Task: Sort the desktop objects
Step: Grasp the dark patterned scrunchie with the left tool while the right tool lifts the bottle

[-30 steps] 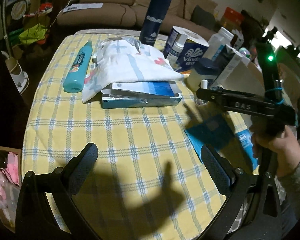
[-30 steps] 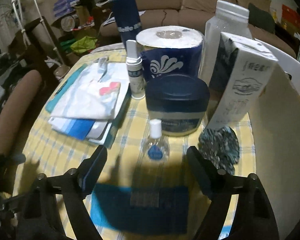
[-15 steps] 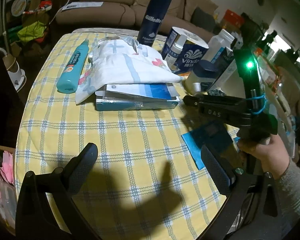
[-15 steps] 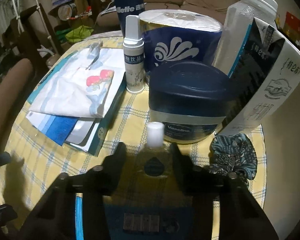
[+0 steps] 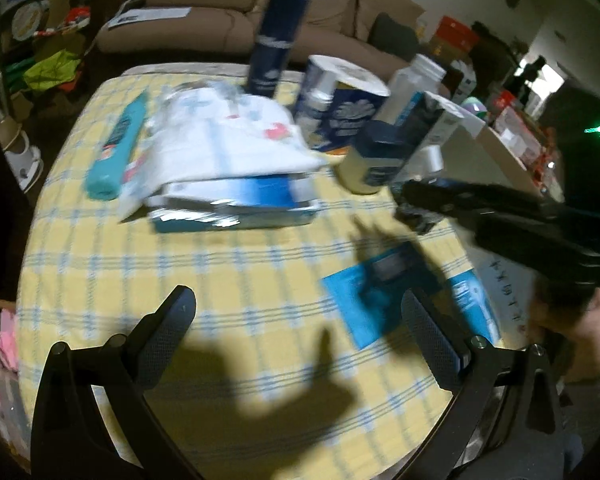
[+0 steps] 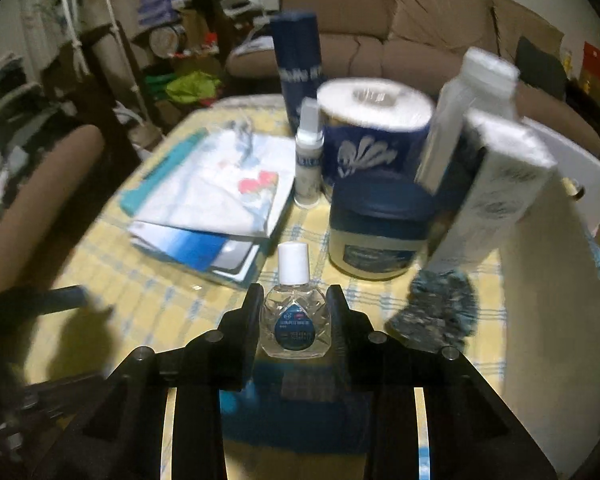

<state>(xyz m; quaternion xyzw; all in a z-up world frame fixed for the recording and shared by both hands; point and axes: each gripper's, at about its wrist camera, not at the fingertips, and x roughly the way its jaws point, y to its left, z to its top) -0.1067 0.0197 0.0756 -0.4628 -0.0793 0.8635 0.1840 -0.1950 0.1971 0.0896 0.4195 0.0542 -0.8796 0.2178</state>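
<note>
One item is in hand: the right gripper (image 6: 294, 320) is closing its jaws onto a small clear eye-drop bottle with a white cap (image 6: 294, 312), pads pressing its sides, near the yellow checked table's (image 5: 220, 280) right edge. The left gripper (image 5: 296, 332) hangs wide open, empty. Most of the sorting looks undone. The dark-lidded cream jar (image 6: 380, 236) stands shut, contents unseen.
</note>
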